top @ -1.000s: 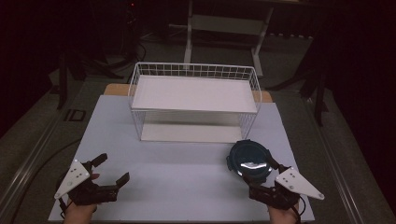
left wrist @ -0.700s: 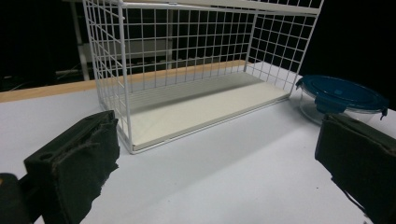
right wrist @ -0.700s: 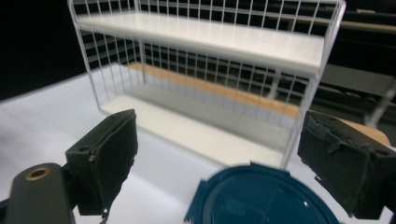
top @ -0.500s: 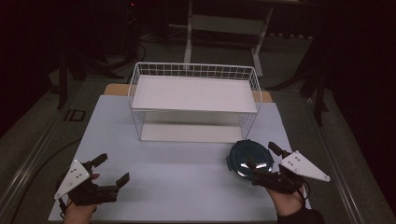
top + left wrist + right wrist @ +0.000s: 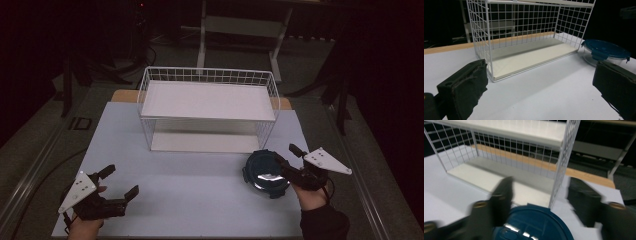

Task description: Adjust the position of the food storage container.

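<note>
The right gripper, jaws apart and closing, straddles the blue-lidded container beside the wire rack.

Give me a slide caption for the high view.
Right gripper closing over a blue-lidded container before a white wire shelf; left gripper open.

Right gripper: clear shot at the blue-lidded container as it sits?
Probably yes. The right gripper is already at the container, its jaws closing over the blue lid with nothing between; the wire shelf stands just behind.
</note>
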A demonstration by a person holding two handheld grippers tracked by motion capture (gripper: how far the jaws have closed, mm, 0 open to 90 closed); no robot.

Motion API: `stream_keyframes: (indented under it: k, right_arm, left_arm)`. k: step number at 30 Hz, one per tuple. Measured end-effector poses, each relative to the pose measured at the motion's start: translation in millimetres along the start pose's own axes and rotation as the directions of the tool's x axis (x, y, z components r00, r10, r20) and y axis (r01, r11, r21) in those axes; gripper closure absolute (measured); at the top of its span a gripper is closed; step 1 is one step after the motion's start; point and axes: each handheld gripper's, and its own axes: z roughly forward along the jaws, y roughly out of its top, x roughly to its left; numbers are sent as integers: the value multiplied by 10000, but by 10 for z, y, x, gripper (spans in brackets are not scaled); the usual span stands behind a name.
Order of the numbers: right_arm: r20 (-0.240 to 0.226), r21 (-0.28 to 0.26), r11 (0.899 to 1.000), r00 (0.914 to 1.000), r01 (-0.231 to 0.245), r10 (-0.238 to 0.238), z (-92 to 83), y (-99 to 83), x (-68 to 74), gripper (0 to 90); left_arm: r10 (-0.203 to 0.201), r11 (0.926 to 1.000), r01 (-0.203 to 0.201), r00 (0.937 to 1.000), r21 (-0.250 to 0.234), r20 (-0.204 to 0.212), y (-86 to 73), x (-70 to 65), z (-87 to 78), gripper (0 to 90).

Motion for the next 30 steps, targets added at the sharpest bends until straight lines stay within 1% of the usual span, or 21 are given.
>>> stream_keyframes:
  k: [1, 2, 4, 5, 6, 8, 9, 10, 11, 12, 14, 15, 18, 19, 21, 22, 25, 26, 27, 28, 30]
  right_arm:
    - [76, 225, 9997, 9999, 103, -104, 45, -35, -57, 486]
    - [172, 356, 9992, 9997, 163, -169, 67, -54, -84, 536]
    - [295, 559, 9983, 9994, 172, -188, 108, -93, -136, 594]
    - [295, 559, 9983, 9994, 172, -188, 108, -93, -136, 594]
    - [252, 685, 9975, 9995, 193, -211, 129, -112, -165, 627]
    - [382, 857, 9961, 9989, 229, -263, 169, -156, -217, 677]
    - [359, 942, 9953, 9990, 216, -250, 182, -169, -236, 691]
    - [437, 1016, 9946, 9988, 194, -239, 197, -187, -261, 712]
    - [437, 1016, 9946, 9988, 194, -239, 197, -187, -261, 712]
    - [431, 1066, 9942, 9989, 134, -181, 210, -205, -286, 734]
    - [586, 1345, 9908, 9980, 143, -224, 259, -276, -374, 795]
    - [586, 1345, 9908, 9980, 143, -224, 259, -276, -374, 795]
    - [679, 1569, 9876, 9975, 104, -213, 292, -332, -428, 830]
    - [753, 1797, 9837, 9969, 90, -229, 321, -386, -466, 851]
    - [814, 1921, 9814, 9966, -33, -126, 343, -440, -510, 878]
    - [889, 1981, 9802, 9959, -8, -171, 349, -459, -522, 891]
    - [945, 2243, 9745, 9954, -40, -177, 378, -534, -573, 898]
    - [945, 2243, 9745, 9954, -40, -177, 378, -534, -573, 898]
    - [1001, 2420, 9703, 9947, -8, -242, 388, -581, -609, 900]
    - [1001, 2420, 9703, 9947, -8, -242, 388, -581, -609, 900]
    - [1071, 2607, 9653, 9941, -145, -140, 394, -643, -656, 900]
  left_arm:
    - [12, 10000, -12, 10000, 20, 2, -1, 0, 2, 1]
    - [12, 10000, -12, 10000, 20, 2, -1, 0, 2, 1]
    - [-3, 10000, 3, 10000, 19, 6, -1, 1, 3, 1]
    - [1, 10000, -1, 10000, 16, 7, -1, 1, 3, 1]
    - [17, 10000, -17, 10000, 14, -2, -1, 0, 2, 1]
    - [7, 10000, -7, 10000, 18, 12, -1, -1, 3, 1]
    - [8, 10000, -8, 10000, 23, 13, -1, -2, 4, 1]
    - [8, 10000, -8, 10000, 27, 17, -2, -2, 6, 1]
    - [8, 10000, -8, 10000, 27, 17, -2, -2, 6, 1]
    - [3, 10000, -3, 10000, 29, 17, -3, -4, 8, 1]
    - [4, 10000, -4, 10000, 25, 30, -2, -5, 9, 1]
    - [4, 10000, -4, 10000, 25, 30, -2, -5, 9, 1]
    - [5, 10000, -5, 10000, 28, 29, -3, -6, 9, 1]
    - [10, 10000, -11, 10000, 32, 32, -4, -5, 10, 1]
    - [3, 10000, -4, 10000, 30, 34, -4, -4, 11, 1]
    - [3, 10000, -4, 10000, 30, 34, -4, -4, 11, 1]
    - [-1, 10000, 1, 10000, 44, 31, -5, -6, 13, 1]
    - [-1, 10000, 1, 10000, 44, 31, -5, -6, 13, 1]
    - [12, 10000, -12, 10000, 41, 30, -5, -6, 12, 1]
    - [12, 10000, -12, 10000, 41, 30, -5, -6, 12, 1]
    - [11, 10000, -11, 10000, 37, 35, -4, -5, 11, 1]
